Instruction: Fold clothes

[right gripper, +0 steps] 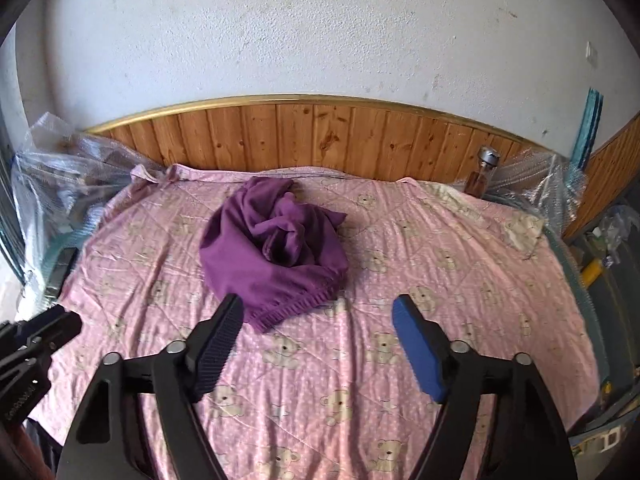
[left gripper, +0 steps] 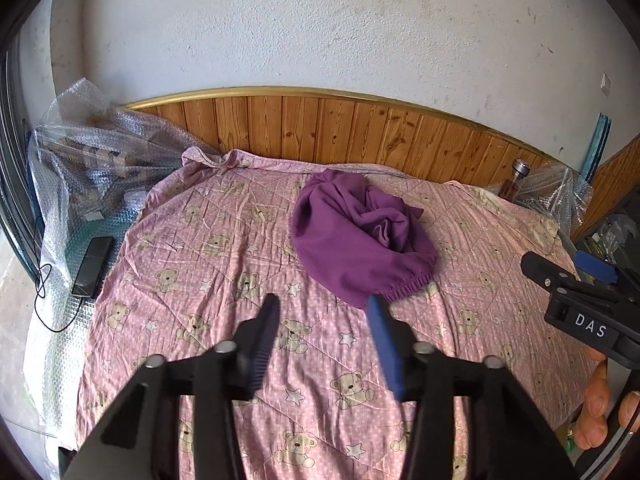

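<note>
Item: purple garment [left gripper: 356, 236], crumpled in a loose heap, elastic-gathered hem toward the viewer. Location: on the bed, toward the headboard side of the pink quilt [left gripper: 224, 280], roughly midway across its width; unfolded.

Item: left tool [left gripper: 324, 308], both fingers spread wide apart, holding nothing. Position: above the quilt, its tips just short of the garment's near hem; the blue finger [left gripper: 386, 344] overlaps the hem edge in the left wrist view, but whether it touches cannot be told.

Item: right tool [right gripper: 318, 308], fingers likewise spread wide, holding nothing. Position: above the quilt, on the near side of the garment; its dark finger [right gripper: 218, 336] lies just beside the hem in the right wrist view. A hand [left gripper: 600, 400] grips its handle.

Item: quilt, pink, printed with bears and stars, wrinkled, covering the bed.

Item: wooden headboard [left gripper: 340, 128], panelled, with a gold-coloured top rail, against a white wall [left gripper: 320, 20].

Item: bubble wrap [left gripper: 92, 152], at the left and right sides of the bed.

Item: phone [left gripper: 93, 266], dark, lying left of the quilt, with a cable [left gripper: 44, 292] nearby.

Item: bottle [right gripper: 482, 174], metal-capped, upright at the right end of the headboard.
</note>
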Demonstrator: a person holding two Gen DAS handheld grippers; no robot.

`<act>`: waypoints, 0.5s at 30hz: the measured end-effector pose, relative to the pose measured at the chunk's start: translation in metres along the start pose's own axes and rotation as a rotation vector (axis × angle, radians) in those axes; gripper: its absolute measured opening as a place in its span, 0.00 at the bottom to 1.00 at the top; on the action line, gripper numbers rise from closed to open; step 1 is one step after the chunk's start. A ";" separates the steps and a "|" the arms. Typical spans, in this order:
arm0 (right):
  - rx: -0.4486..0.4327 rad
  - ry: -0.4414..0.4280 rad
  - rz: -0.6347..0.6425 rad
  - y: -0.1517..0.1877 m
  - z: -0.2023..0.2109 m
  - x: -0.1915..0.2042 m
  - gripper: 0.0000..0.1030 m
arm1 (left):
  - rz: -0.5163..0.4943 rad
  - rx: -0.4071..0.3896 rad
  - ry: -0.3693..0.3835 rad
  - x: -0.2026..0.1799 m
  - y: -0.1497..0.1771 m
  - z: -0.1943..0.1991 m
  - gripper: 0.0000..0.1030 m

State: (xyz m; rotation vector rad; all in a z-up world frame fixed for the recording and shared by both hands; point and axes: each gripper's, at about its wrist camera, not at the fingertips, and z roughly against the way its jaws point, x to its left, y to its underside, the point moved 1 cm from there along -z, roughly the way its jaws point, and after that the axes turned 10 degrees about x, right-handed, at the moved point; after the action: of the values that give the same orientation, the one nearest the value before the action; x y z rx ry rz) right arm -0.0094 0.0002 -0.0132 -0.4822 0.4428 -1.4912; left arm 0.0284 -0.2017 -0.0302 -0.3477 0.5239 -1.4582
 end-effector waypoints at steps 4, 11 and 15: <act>0.058 -0.021 -0.003 0.000 -0.014 0.000 0.17 | -0.025 0.029 0.059 -0.003 0.007 -0.006 0.11; 0.067 -0.023 0.021 0.005 -0.026 0.005 0.00 | -0.069 0.047 0.058 -0.007 0.006 -0.017 0.00; 0.078 -0.011 0.030 0.003 -0.035 0.007 0.00 | -0.062 0.051 0.049 -0.003 0.001 -0.023 0.00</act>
State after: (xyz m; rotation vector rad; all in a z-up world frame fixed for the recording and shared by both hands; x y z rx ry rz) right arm -0.0259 -0.0076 -0.0439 -0.4207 0.3803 -1.4702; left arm 0.0165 -0.1961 -0.0496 -0.2913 0.5179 -1.5408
